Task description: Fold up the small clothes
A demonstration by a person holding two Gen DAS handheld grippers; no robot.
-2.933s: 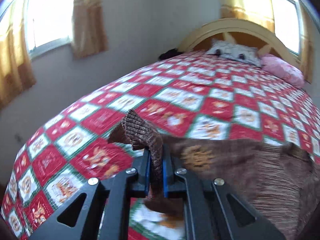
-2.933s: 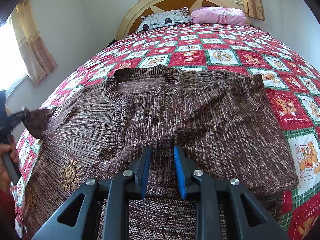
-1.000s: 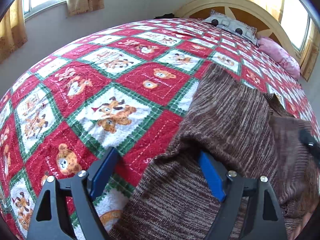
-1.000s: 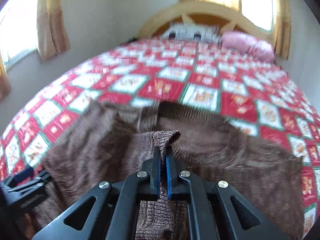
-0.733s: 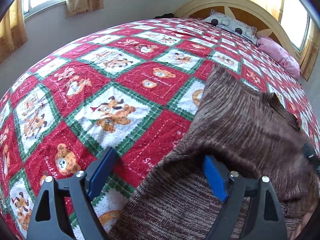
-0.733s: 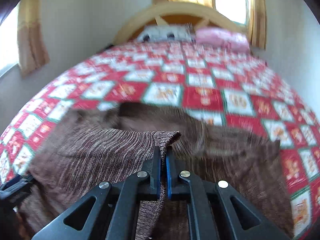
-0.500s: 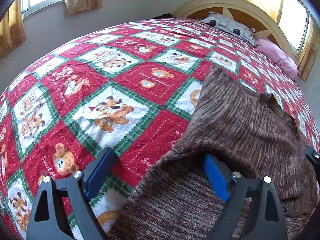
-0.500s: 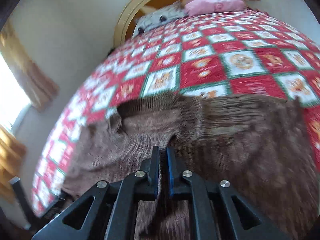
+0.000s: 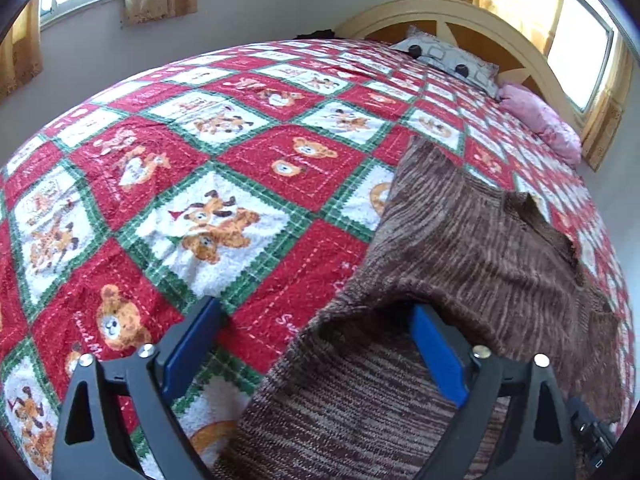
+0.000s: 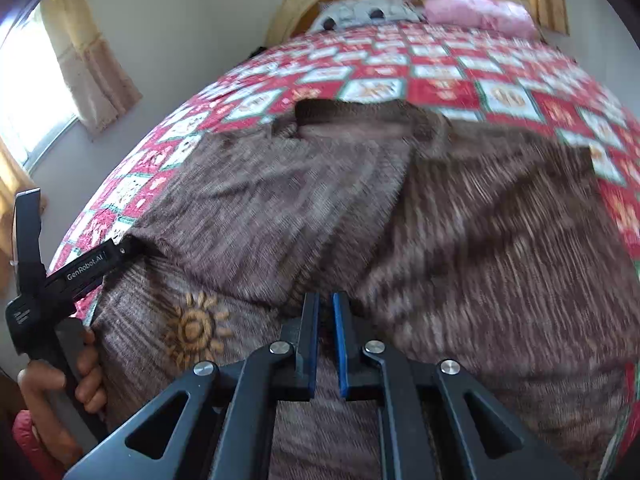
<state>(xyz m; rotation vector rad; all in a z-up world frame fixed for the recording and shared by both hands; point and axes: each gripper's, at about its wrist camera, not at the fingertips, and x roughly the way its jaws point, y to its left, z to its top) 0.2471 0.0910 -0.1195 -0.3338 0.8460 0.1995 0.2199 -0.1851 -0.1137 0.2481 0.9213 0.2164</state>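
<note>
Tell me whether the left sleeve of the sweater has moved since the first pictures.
Yes. The sleeve now lies folded inward over the sweater's chest, just above the sun emblem; earlier it stretched out past it toward the bed's edge.

Left of the brown sweater point(image 9: 472, 248) the teddy-bear quilt point(image 9: 192, 184) lies bare and passable. Pillows point(image 9: 452, 60) and the headboard point(image 9: 472, 16) block the far end. The wall point(image 10: 192, 32) hems the left side.

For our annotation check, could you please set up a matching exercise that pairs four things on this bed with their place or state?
Things:
1. left tool
2. sun emblem
3. pink pillow
4. sweater

Place or state:
A. by the headboard
B. jaws spread wide open
C. orange, on the knit fabric
D. brown, one side folded over itself

Pairs: 1-B, 2-C, 3-A, 4-D
</note>
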